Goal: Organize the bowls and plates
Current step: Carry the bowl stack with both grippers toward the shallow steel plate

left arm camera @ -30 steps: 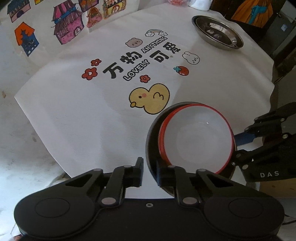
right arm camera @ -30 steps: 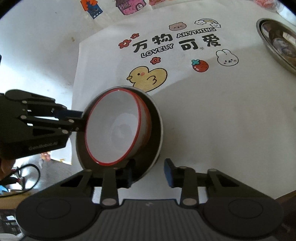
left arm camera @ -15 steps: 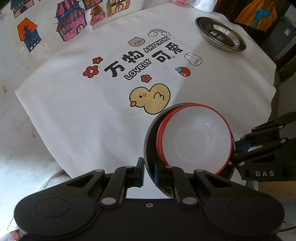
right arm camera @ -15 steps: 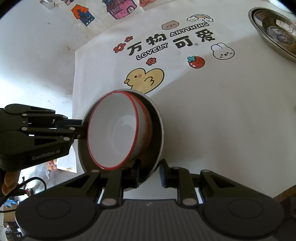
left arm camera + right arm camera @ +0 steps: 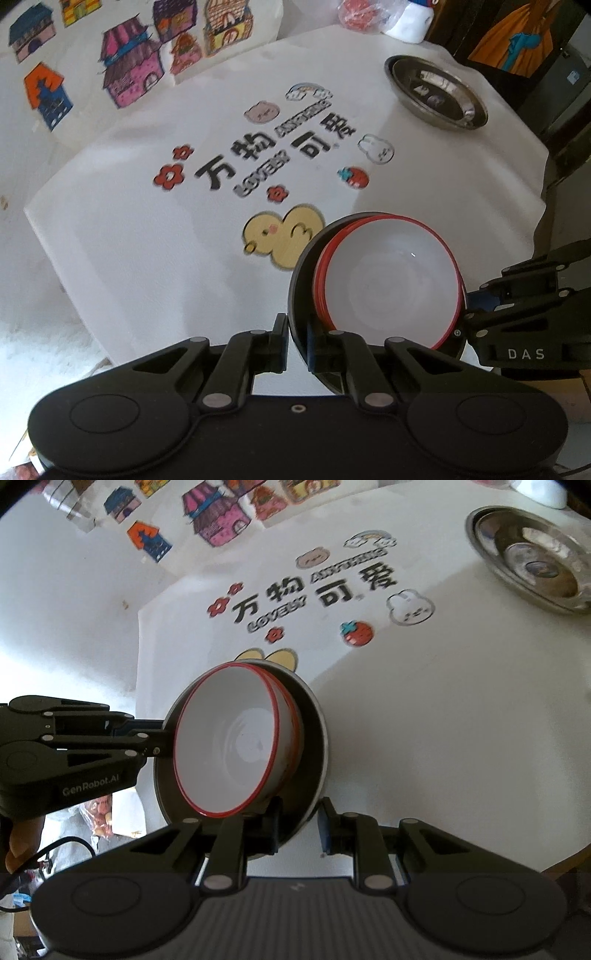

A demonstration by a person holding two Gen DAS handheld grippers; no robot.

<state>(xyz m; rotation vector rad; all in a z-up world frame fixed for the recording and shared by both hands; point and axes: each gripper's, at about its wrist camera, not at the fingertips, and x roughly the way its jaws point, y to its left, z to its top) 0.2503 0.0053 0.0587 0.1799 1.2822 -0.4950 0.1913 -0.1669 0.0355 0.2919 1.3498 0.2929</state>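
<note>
Both grippers hold one stack, lifted and tilted above the mat (image 5: 110, 229). The stack is two red-rimmed white bowls (image 5: 388, 280) nested in a dark metal plate (image 5: 299, 291).

Left gripper (image 5: 297, 345): fingers pinch the plate's near rim, one outside and one inside. Clenched on the plate.

Right gripper (image 5: 299, 825): fingers straddle the plate's lower rim. The left finger sits against the inner face; the right finger shows a gap from the outer edge. I cannot tell whether it is fully clamped.

Reason for the hold, as I judge it: two grips on opposite rims keep a tilted, loaded plate from twisting, and the bowls rest against the plate's wall, so they travel as one unit.

Likely target: the steel dish (image 5: 436, 96) at upper right of the frame, well apart from the stack.

View differences:
- Left wrist: shows the double red rim edge-on, so two bowls are countable, and the right gripper coming in from the right edge.
- Right wrist: shows the plate's grey inner wall (image 5: 314, 746), the bowl interior (image 5: 236, 746), the left gripper entering from the left edge, and part of a hand (image 5: 18, 842) at lower left.
</note>
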